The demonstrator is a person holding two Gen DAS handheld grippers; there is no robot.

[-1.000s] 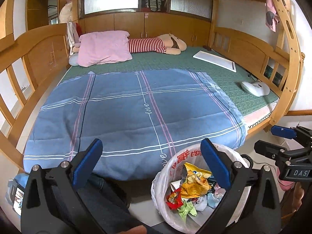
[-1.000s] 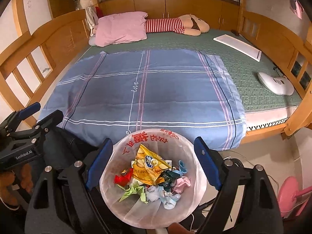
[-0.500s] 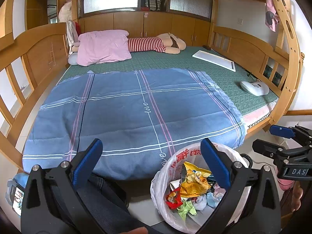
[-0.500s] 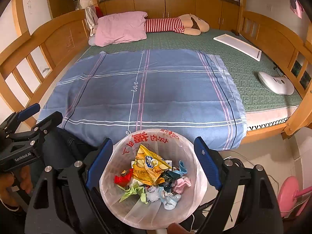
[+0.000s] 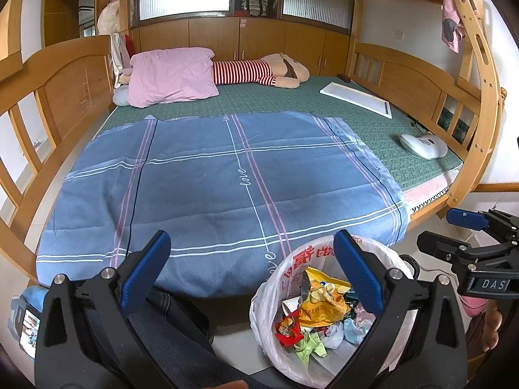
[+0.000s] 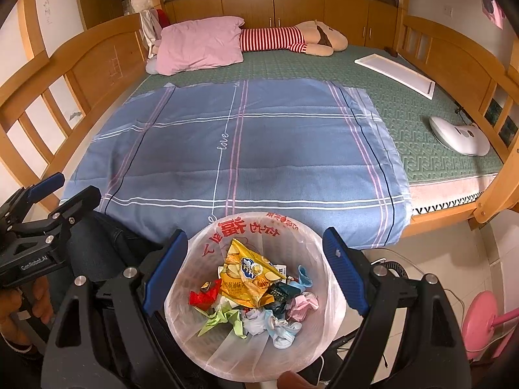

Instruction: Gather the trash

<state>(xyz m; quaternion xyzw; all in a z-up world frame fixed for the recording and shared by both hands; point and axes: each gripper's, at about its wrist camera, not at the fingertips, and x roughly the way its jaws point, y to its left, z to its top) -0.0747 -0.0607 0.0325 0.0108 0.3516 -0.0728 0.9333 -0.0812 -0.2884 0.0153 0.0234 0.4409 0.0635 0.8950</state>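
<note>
A wooden bunk bed with a green patterned mattress is seen filling both views from the centre out to twelve o'clock. A blue plaid blanket with white and pink stripes is spread flat over the near part of the mattress, its front edge hanging over the bed's side. At twelve o'clock on the mattress a pink pillow is laid, and just beside it, at about one o'clock, a plush doll in a red-and-white striped shirt lies on its side. A flat white board is seen at two o'clock and a white rounded device at three o'clock, both on the bare mattress. On the floor just below the blanket's edge, at six o'clock in the right wrist view, a round bin lined with a translucent white plastic bag is standing. Crumpled trash is gathered inside it: a yellow snack wrapper, red, green, pink and pale blue scraps. The right tongs are held wide above the bin with nothing between them. The left tongs are likewise spread wide and empty, over the blanket's edge at the bin's nine o'clock side.
</note>
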